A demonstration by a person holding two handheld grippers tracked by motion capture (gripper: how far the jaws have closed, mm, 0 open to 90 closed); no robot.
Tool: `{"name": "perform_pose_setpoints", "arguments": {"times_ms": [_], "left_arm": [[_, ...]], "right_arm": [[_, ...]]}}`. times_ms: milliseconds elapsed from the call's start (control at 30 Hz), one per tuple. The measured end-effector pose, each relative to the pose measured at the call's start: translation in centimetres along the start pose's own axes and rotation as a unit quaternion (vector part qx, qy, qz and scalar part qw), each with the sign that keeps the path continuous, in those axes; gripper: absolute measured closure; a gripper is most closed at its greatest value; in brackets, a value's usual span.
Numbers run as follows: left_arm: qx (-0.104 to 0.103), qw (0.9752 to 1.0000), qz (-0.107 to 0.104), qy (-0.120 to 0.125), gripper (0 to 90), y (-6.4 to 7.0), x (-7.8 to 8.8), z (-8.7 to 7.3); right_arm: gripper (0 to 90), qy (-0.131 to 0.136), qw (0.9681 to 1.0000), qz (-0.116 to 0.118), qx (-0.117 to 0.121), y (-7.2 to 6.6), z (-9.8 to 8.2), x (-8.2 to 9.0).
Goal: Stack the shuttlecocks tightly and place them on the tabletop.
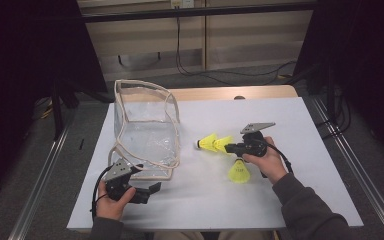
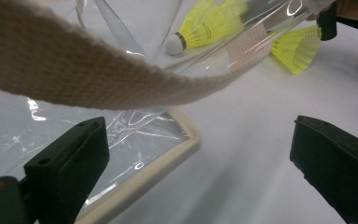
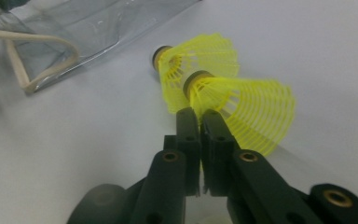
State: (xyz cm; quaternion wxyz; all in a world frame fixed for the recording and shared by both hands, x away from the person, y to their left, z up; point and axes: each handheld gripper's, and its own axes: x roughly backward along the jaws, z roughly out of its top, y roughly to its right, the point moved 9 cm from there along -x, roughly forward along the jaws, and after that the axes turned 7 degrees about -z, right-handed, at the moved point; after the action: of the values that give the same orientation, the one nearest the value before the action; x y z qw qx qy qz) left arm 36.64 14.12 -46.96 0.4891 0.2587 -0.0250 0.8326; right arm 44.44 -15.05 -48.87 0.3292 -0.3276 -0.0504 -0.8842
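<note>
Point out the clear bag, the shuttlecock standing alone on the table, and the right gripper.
clear bag (image 1: 145, 127), high view, on its transparent front wall.
lone shuttlecock (image 1: 239, 171), high view, on its yellow skirt.
right gripper (image 3: 200, 114), right gripper view, at its closed fingertips.

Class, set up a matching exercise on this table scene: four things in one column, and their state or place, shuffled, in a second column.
Things:
1. left gripper
2. right gripper
3. clear bag
4. lone shuttlecock

States:
A. stands open-topped at the table's left
B. jaws wide apart
C. lies by the right hand, apart from the nested pair
D. jaws shut on the nested shuttlecocks' skirt

Pairs: 1-B, 2-D, 3-A, 4-C
</note>
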Motion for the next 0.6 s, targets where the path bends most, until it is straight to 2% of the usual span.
{"name": "perform_pose_setpoints", "arguments": {"times_ms": [300, 600], "left_arm": [[0.000, 1.0000, 0.000, -0.001, 4.6, 0.00, 0.01, -0.01], [-0.001, 1.0000, 0.001, -0.003, 4.6, 0.00, 0.01, -0.03]], "right_arm": [[90.0, 0.003, 0.9999, 0.009, 0.006, -0.32, 0.12, 0.14], [90.0, 0.018, 0.9996, 0.023, 0.003, -0.73, 0.73, -0.17]]}}
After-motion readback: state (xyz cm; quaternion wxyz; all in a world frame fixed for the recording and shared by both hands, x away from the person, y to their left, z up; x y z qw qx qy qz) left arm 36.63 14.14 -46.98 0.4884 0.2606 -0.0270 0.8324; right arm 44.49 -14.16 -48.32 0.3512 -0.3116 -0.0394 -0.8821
